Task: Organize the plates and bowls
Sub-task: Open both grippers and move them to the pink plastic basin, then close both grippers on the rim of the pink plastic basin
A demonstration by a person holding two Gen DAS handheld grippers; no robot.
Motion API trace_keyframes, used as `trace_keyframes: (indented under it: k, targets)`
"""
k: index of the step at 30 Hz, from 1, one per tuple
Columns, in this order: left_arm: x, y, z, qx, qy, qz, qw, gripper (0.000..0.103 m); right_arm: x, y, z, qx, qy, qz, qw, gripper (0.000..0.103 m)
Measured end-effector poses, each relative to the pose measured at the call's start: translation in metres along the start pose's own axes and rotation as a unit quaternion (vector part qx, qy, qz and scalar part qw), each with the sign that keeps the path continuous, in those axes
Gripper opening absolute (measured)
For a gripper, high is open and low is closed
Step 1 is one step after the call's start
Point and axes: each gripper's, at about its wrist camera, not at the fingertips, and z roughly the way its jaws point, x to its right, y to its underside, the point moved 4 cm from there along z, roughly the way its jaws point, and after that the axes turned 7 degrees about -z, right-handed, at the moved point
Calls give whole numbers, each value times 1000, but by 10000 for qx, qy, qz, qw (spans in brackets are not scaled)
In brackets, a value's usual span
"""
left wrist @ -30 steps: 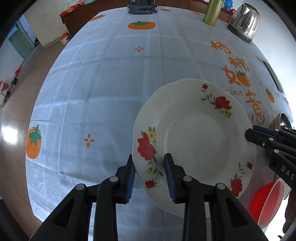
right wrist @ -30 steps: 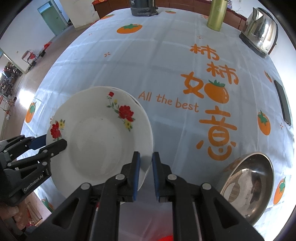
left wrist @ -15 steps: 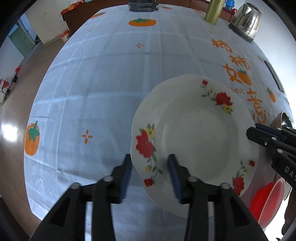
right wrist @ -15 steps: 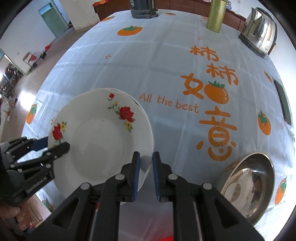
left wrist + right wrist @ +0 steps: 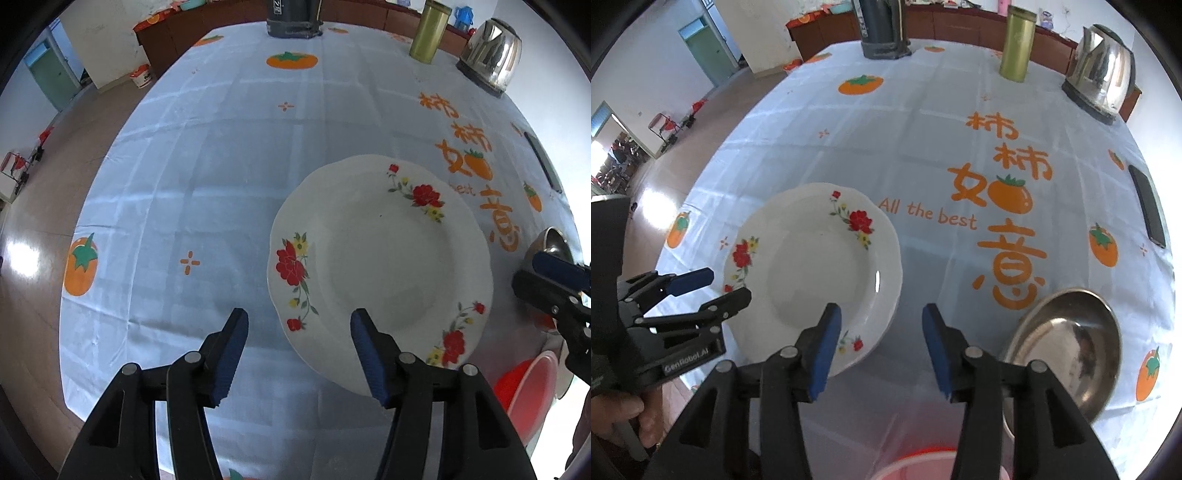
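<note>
Now we note floral plate [image 5: 384, 254] set down; both tongs, left [image 5: 297, 356] and right [image 5: 881, 349], just opened, empty; steel bowl [image 5: 1067, 347], red bowl [image 5: 528, 391] remain.

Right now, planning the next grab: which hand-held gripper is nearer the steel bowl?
Right: the steel bowl sits just beside it. The left hovers across the plate.

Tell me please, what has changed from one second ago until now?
Both grippers let go of the flowered plate. The left hand-held gripper and the right hand-held gripper have just been opening; their pads now stand clear of the rim, and both have lifted a little. The plate, steel bowl and red bowl stayed in place.
</note>
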Motion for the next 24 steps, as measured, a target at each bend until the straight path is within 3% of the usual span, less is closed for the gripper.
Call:
trace_keyframes:
  k: [6,17,19,24]
  targets:
    - [14,5,-19,99,118,111,9998,60,17,20,-33,215,35,205,9996,50]
    - [92,38,-37,-39,703,1263,9895,60,66,106,-77,209,526,840,9949,50]
    - [106,46,-37,-109,799,1476,9858,60,67,123,-80,133,594,863,9944,46]
    - [134,64,-38,-236,1003,1905,9763,60,66,160,-81,-98,602,903,9940,25]
